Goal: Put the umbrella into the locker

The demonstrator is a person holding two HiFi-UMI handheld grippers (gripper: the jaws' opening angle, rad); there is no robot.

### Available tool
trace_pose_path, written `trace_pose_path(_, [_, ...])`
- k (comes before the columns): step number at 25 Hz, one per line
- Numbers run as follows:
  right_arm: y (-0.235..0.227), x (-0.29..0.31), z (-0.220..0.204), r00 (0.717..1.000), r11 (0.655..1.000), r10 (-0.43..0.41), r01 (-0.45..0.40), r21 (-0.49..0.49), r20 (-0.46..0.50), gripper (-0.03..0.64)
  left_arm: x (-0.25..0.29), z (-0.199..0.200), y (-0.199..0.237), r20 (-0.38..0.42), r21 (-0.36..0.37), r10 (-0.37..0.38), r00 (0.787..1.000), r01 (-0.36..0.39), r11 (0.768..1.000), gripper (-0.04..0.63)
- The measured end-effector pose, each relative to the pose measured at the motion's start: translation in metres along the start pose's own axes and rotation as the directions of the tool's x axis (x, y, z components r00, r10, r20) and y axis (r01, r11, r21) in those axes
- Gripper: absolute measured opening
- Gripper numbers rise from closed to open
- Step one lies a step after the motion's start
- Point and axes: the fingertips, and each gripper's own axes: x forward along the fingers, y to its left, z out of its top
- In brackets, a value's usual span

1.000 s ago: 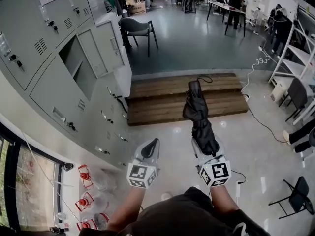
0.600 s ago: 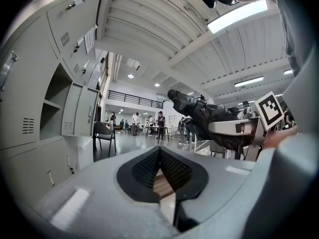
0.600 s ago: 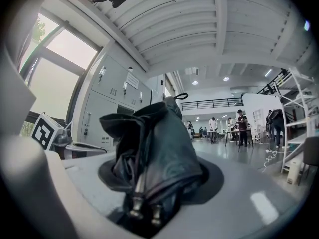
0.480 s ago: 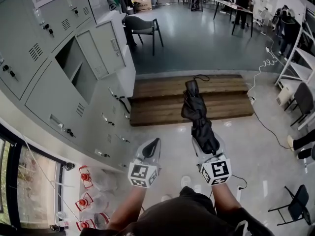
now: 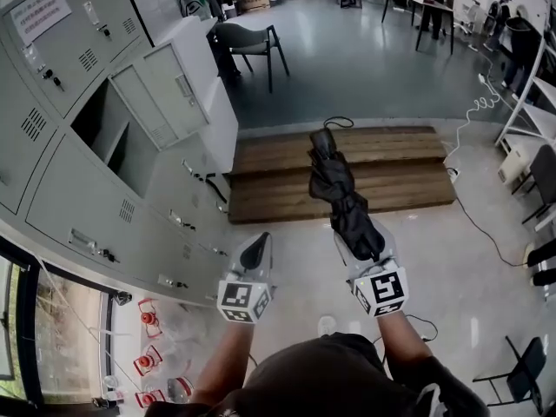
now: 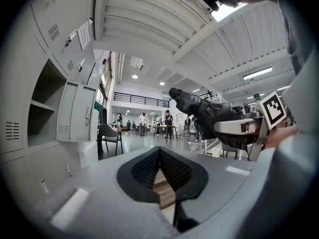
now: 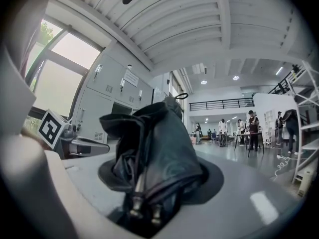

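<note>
Both forearms reached forward side by side, the left forearm [image 5: 224,359] bare and the right forearm [image 5: 397,344] beside it. The left claw [image 5: 256,250] pointed level ahead, its 2 jaws brought together at the tips with nothing between them. The right claw [image 5: 363,248], just to its right and level too, had its jaws clamped on the folded umbrella [image 5: 334,189], which stuck out ahead of its tips.

Pale grey moulded left gripper [image 5: 254,254]; black ribbed pads [image 6: 144,168] inside its jaws; rear cube [image 5: 242,301] bearing black-and-white square markers; right gripper [image 5: 363,248] of matching grey shell; second marker cube [image 5: 382,290], same pattern; person's dark top [image 5: 321,376]; forearms uncovered.
</note>
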Motion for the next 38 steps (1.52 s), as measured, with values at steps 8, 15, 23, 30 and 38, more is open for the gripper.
trace_pose_path(8, [-0.034, 0.029, -0.005, 0.999, 0.999, 0.044, -0.044, 0.027, -0.007, 0.241, 0.033, 0.005, 0.013, -0.002, 0.027, 0.076, 0.997, -0.076, 0.997, 0.005])
trace_pose_path(15, [-0.037, 0.062, -0.010, 0.996, 0.996, 0.086, -0.086, 0.035, -0.010, 0.241, 0.046, 0.009, 0.040, 0.004, 0.010, 0.131, 0.991, -0.131, 0.991, 0.005])
trace_pose_path(23, [-0.014, 0.121, -0.012, 0.990, 0.989, 0.143, -0.142, 0.044, -0.020, 0.241, 0.074, 0.018, 0.079, 0.028, 0.026, 0.116, 0.993, -0.117, 0.993, 0.005])
trace_pose_path(30, [0.015, 0.195, -0.007, 0.979, 0.979, 0.201, -0.200, 0.034, -0.015, 0.241, 0.093, 0.022, 0.148, 0.048, 0.006, 0.152, 0.987, -0.153, 0.988, 0.005])
trace_pose_path(38, [0.075, 0.279, -0.005, 0.953, 0.952, 0.304, -0.302, 0.052, -0.017, 0.241, 0.099, 0.029, 0.231, 0.071, -0.013, 0.198, 0.978, -0.198, 0.980, 0.005])
